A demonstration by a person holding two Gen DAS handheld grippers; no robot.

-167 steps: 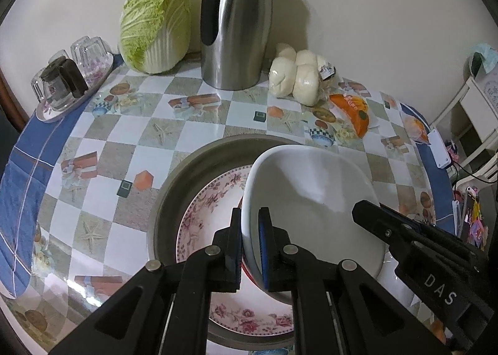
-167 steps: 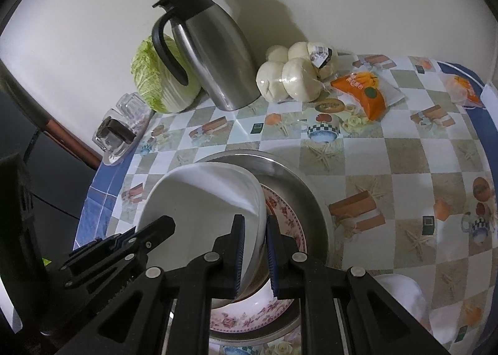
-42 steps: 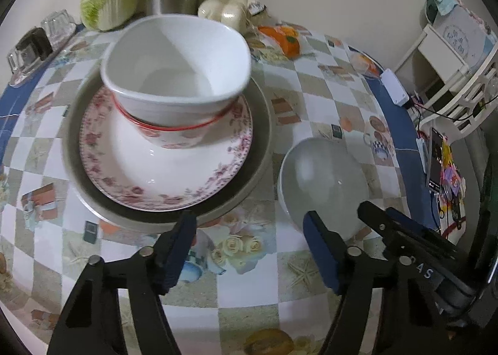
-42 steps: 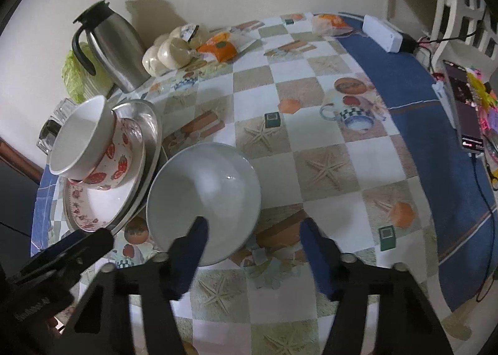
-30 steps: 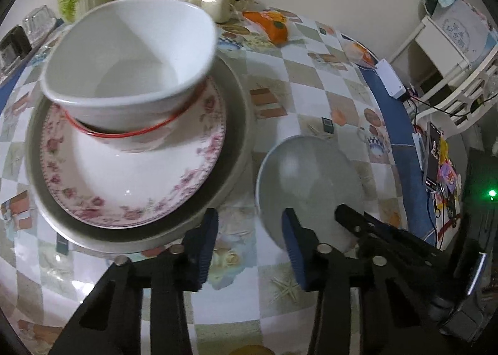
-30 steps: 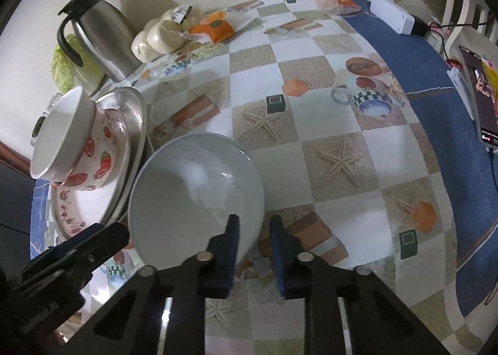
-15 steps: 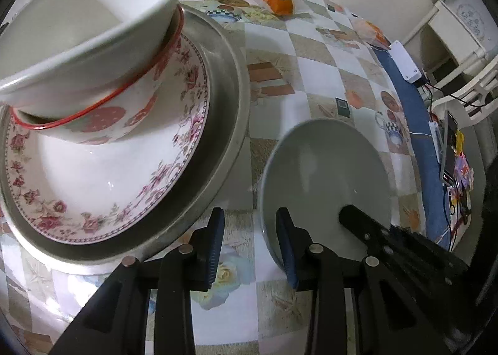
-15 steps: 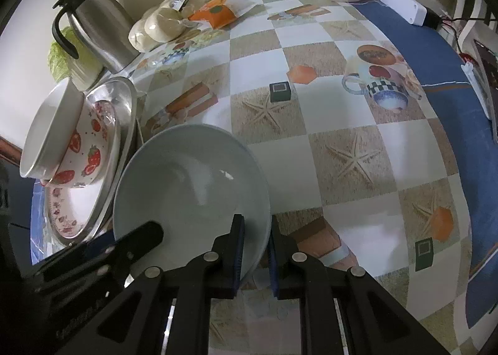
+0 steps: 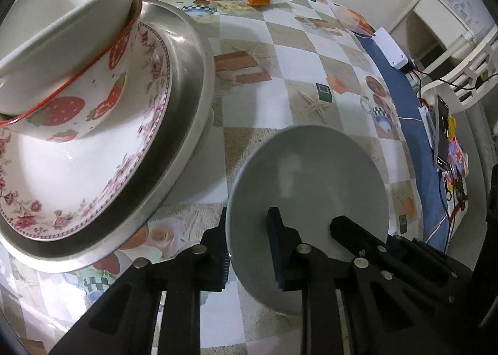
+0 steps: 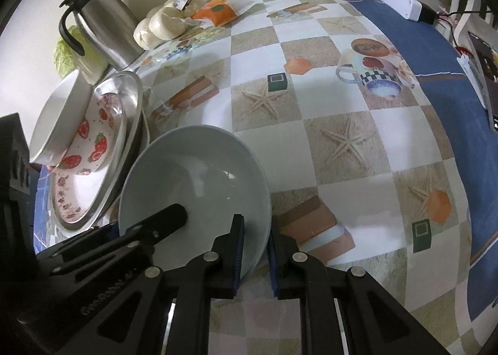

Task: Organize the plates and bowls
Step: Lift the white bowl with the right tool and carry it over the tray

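Both grippers on grey bowl (image 9: 311, 174).
Left gripper (image 9: 249, 249) and right gripper (image 10: 256, 249) each pinch opposite rims; uneven lift could slip it into the stack (image 9: 77, 124).

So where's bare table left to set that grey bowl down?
Bare cloth lies right of the grey bowl, out to the blue border. It is crowded left by the plate stack, and at the wall by flask, buns and orange packet.

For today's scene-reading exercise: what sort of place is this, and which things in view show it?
Probably a home dining or kitchen table: a patterned tablecloth carrying stacked crockery, with a white bowl on top, beside a steel thermos jug and bagged steamed buns.
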